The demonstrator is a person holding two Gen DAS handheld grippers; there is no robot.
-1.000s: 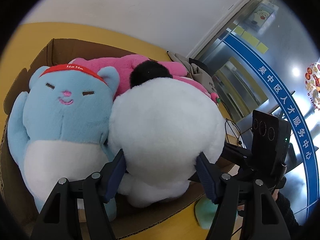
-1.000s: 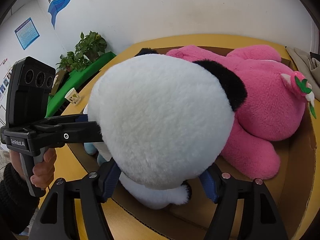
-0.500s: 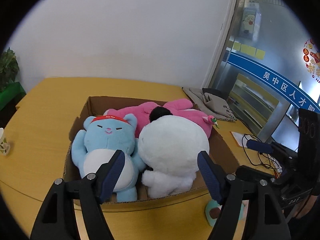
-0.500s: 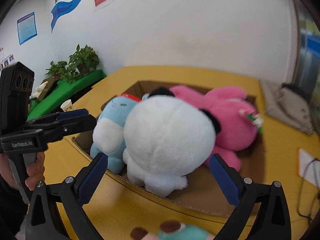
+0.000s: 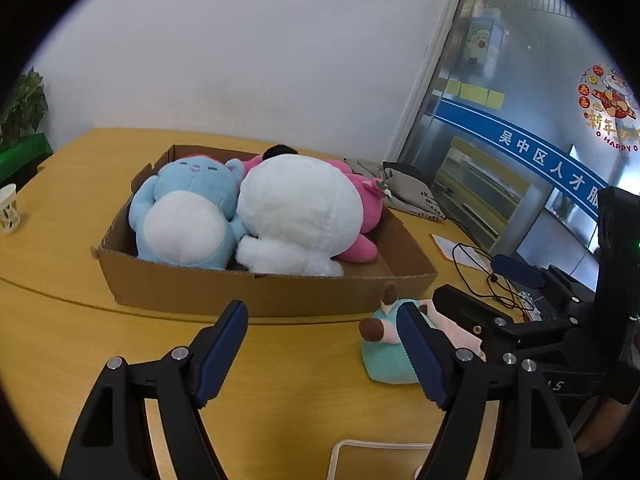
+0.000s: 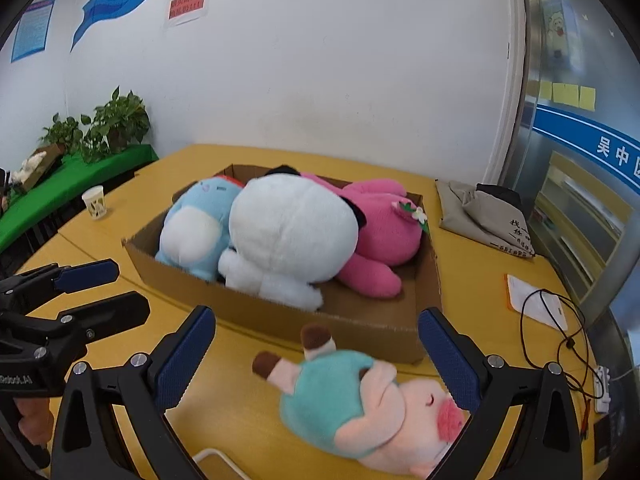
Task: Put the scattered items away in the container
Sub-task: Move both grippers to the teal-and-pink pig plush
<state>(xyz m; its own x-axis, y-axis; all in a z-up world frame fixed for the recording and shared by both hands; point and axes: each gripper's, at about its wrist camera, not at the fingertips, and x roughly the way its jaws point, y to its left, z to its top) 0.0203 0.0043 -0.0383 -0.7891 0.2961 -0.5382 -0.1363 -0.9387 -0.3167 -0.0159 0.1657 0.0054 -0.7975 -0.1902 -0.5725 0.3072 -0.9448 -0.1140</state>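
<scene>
A cardboard box [image 5: 256, 292] [image 6: 360, 320] on the yellow table holds a blue plush [image 5: 184, 216] [image 6: 192, 224], a white panda plush [image 5: 300, 216] [image 6: 292, 232] and a pink plush [image 5: 366, 208] [image 6: 384, 224]. A small pig plush in a teal outfit [image 6: 360, 400] [image 5: 384, 356] lies on the table in front of the box. My right gripper [image 6: 316, 356] is open and empty, just above and around the pig. My left gripper [image 5: 322, 352] is open and empty, in front of the box, left of the pig.
A paper cup [image 6: 96, 202] [image 5: 8, 214] stands at the table's left. A folded grey bag [image 6: 484, 216] lies right of the box. A paper and black cable [image 6: 548, 304] lie at the right edge. Potted plants [image 6: 116, 124] stand at the left.
Both grippers have let go of the white panda, which now lies in the box, and have pulled back. The pig plush has come into view under the right gripper.
</scene>
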